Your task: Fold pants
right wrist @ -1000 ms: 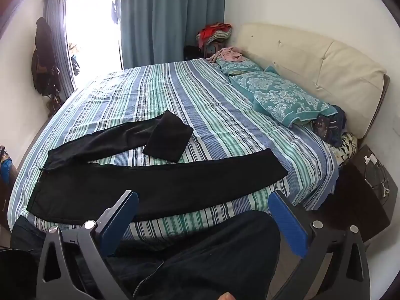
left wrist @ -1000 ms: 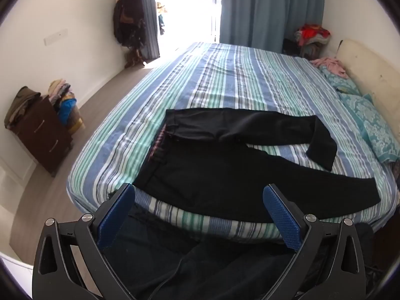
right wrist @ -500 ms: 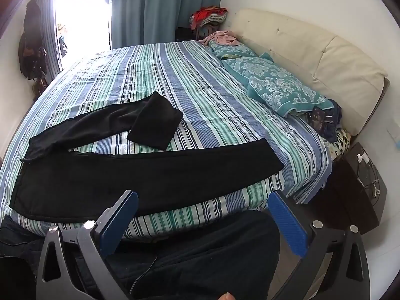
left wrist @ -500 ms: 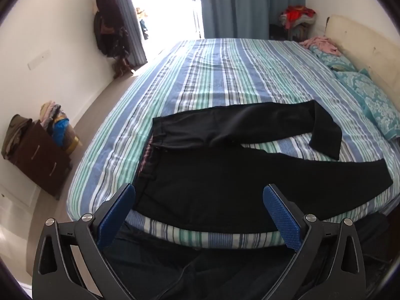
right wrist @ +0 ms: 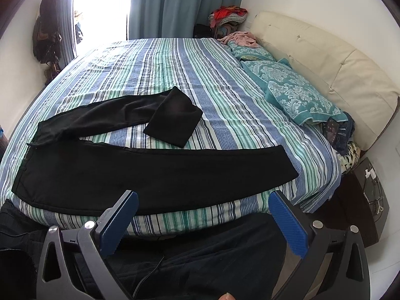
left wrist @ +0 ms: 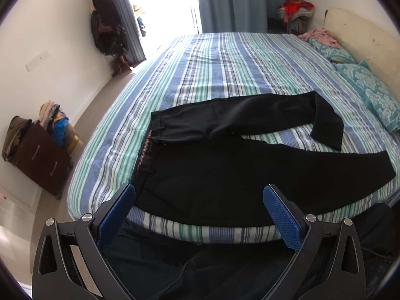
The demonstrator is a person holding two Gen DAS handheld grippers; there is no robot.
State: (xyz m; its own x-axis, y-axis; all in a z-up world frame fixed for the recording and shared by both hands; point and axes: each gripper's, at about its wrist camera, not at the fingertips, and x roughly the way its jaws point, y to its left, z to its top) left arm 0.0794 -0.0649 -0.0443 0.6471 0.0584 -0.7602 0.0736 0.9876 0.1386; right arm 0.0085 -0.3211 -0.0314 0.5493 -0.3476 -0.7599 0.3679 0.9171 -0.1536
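Black pants lie spread on the striped bed, waistband to the left, legs running right. The near leg lies flat along the bed's front edge. The far leg has its end folded back on itself. The pants also show in the right wrist view, with the folded leg end. My left gripper is open and empty, held above the bed's front edge near the waist part. My right gripper is open and empty, in front of the near leg.
Teal patterned pillows and a cream headboard are at the right. A dark nightstand stands at the bed's right corner. A brown drawer unit with piled clothes stands by the left wall. My dark-clothed legs are below the grippers.
Both grippers have moved closer to the bed and tilted down a little; the pants fill more of each view. The pants have not moved. Both grippers stay open.
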